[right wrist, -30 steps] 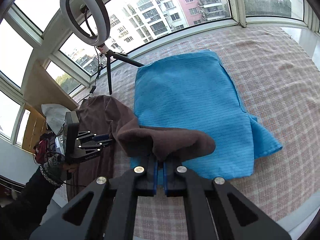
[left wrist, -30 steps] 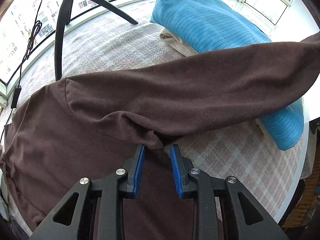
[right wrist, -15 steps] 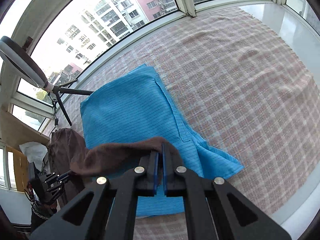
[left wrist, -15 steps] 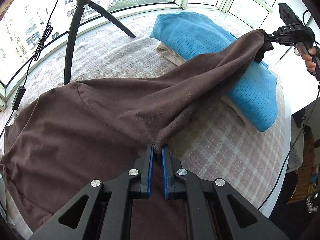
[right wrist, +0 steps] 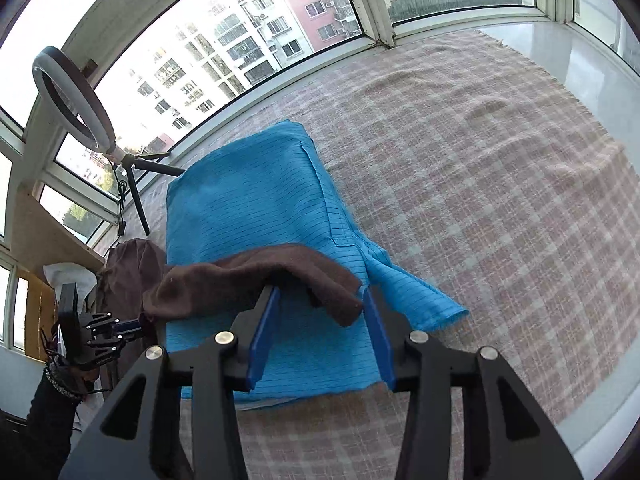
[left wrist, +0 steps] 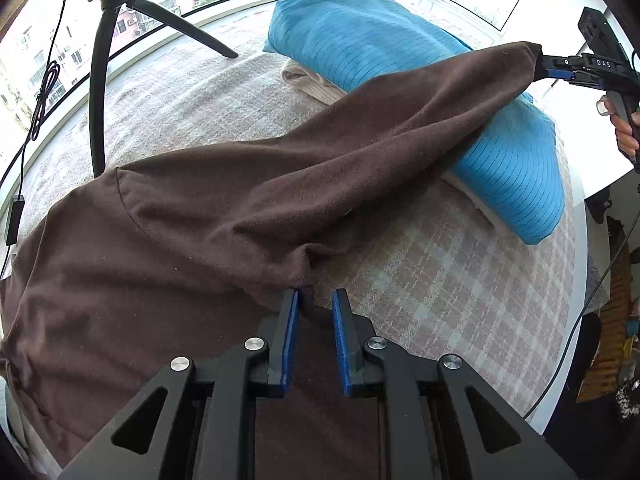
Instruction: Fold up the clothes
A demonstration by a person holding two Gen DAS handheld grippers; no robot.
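Note:
A brown long-sleeved garment (left wrist: 180,240) lies spread on the plaid blanket (left wrist: 460,300). Its sleeve (left wrist: 400,120) stretches up and right across a folded blue garment (left wrist: 360,32). My left gripper (left wrist: 316,294) sits at the underarm fold; its jaws are opening, and a tip of brown cloth lies loose by the left pad. My right gripper (right wrist: 320,292) is over the blue garment (right wrist: 248,200) with jaws opening wide. The brown cuff (right wrist: 304,268) droops between the pads, unpressed. Each gripper shows in the other's view: right gripper (left wrist: 540,66), left gripper (right wrist: 120,328).
A beige folded garment (left wrist: 308,80) lies under the blue one. A ring light (right wrist: 68,96) on a black tripod (left wrist: 98,80) stands at the far window side, with a cable (left wrist: 40,92) hanging. The white table edge (left wrist: 576,320) curves along the right. A person's hand (left wrist: 626,132) holds the right gripper.
The right gripper carried the cuff out over the blue garment, then its jaws parted from the cuff. The left jaws shut on the underarm fold, then parted again.

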